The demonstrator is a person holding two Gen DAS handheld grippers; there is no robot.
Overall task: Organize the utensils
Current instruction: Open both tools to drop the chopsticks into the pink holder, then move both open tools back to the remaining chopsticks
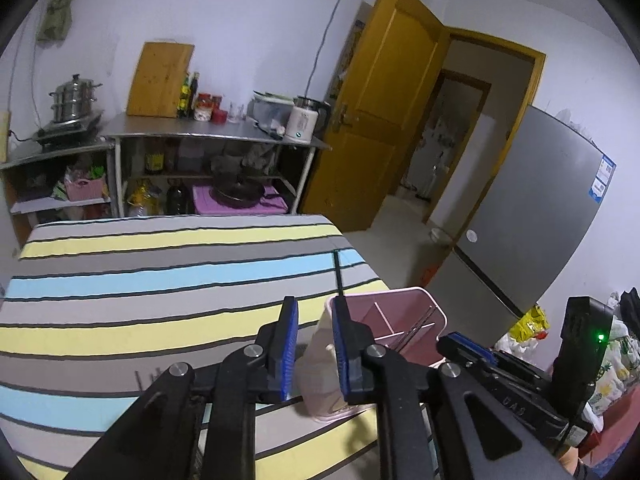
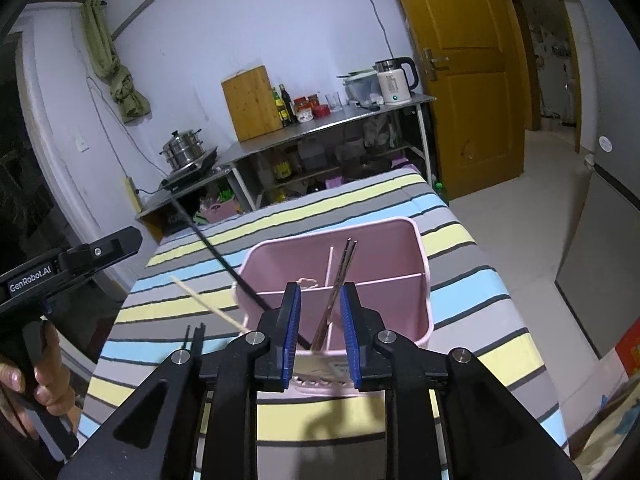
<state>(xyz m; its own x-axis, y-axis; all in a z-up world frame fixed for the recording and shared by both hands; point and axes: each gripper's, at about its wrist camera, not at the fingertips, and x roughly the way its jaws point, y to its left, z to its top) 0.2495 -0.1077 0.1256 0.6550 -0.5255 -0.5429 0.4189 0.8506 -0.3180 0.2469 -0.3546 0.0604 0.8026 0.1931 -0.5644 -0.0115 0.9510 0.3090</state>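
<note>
on the striped bench (image 2: 460, 236), the pink utensil caddy (image 2: 404, 240) holds metal chopsticks (image 2: 340, 280) between the parted right tongs (image 2: 320, 328); the left tongs (image 1: 314, 344) straddle its wall, apparently not pinching.

Pink utensil caddy (image 2: 400, 248), striped cloth (image 1: 160, 280) (yellow, blue, grey), blue-padded fingers (image 2: 293, 320)

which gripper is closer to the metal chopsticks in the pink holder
Right. The right hand-held gripper has the metal chopsticks between its open fingers; the left hand-held gripper straddles the pink holder's opposite wall.

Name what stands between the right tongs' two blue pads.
In the right wrist view, metal chopsticks stand between the right tongs, leaning in the pink holder; no contact visible.
</note>
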